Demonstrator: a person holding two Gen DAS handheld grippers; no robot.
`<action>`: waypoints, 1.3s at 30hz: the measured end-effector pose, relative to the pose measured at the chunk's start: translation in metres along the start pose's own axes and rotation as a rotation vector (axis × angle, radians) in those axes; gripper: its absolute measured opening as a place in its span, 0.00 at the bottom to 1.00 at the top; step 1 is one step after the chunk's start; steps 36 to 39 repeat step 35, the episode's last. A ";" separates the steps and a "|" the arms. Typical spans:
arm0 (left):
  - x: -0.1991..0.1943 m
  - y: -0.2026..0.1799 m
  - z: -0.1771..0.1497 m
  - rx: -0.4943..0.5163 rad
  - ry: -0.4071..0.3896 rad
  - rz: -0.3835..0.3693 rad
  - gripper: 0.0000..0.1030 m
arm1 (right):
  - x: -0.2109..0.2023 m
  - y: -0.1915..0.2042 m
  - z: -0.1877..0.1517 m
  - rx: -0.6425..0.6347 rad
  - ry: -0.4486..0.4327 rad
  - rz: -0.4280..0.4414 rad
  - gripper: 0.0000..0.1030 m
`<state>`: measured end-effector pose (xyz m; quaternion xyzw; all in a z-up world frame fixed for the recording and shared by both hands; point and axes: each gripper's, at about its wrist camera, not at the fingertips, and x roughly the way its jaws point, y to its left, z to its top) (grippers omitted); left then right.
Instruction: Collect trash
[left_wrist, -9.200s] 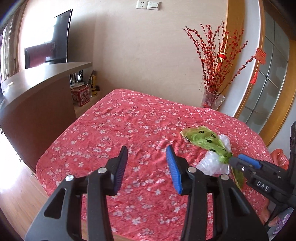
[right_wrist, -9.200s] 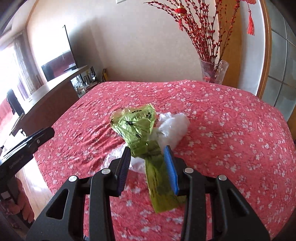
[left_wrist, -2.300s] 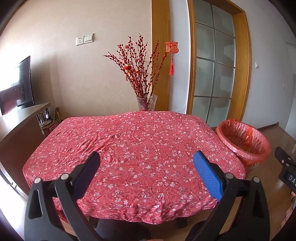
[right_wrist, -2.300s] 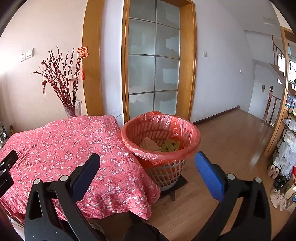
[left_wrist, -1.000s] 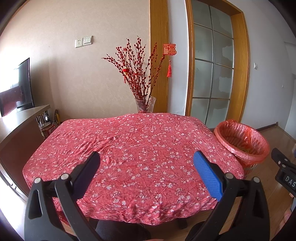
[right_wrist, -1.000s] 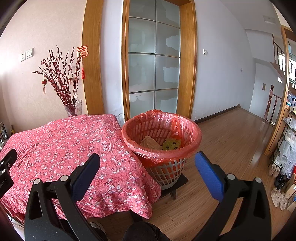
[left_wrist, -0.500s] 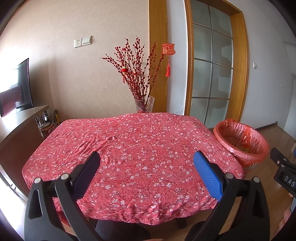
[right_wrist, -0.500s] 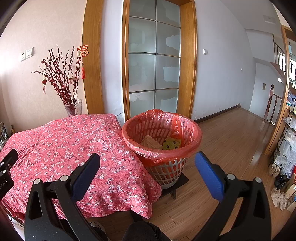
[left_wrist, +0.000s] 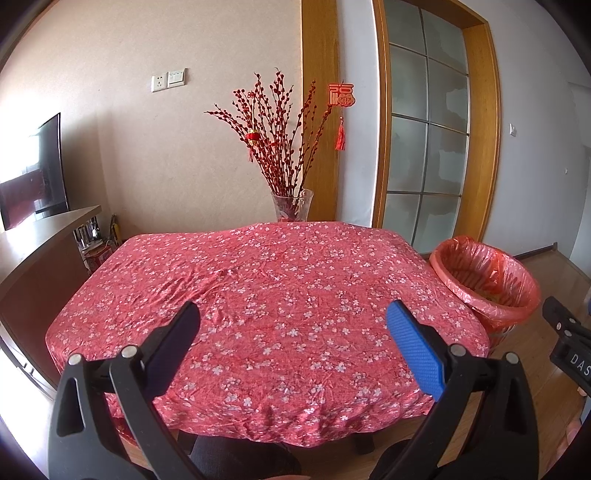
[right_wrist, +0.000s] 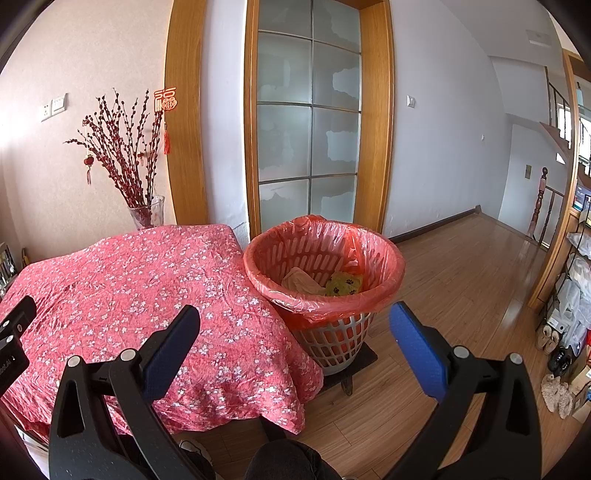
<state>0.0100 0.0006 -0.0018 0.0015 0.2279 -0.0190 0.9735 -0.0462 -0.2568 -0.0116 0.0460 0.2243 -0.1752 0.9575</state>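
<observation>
Both grippers, left gripper (left_wrist: 293, 321) and right gripper (right_wrist: 295, 321), hang spread wide and empty. The green wrapper (right_wrist: 345, 284) sits in the red-lined bin (right_wrist: 384, 251) beside the table (left_wrist: 258, 280). Only risk I see: bumping that light bin and tipping it.

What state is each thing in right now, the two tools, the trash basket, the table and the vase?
Left tool: open, holding nothing.
Right tool: open, holding nothing.
Trash basket: upright on the floor beside the table, lined with a red bag, uncovered.
Green wrapper: inside the basket, next to a beige piece of trash.
Table: covered by a red floral cloth, nothing lying on it.
Glass vase: upright behind the table's far edge, holding red branches.
</observation>
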 end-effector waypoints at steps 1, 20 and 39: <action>0.000 0.000 0.000 0.000 0.000 0.001 0.96 | 0.000 0.000 0.001 0.000 0.001 0.000 0.98; 0.000 0.000 0.000 0.000 0.003 0.000 0.96 | 0.000 0.000 0.001 0.000 0.003 0.000 0.98; 0.003 0.001 -0.002 -0.004 0.013 -0.005 0.96 | 0.001 0.000 0.000 -0.001 0.006 0.003 0.98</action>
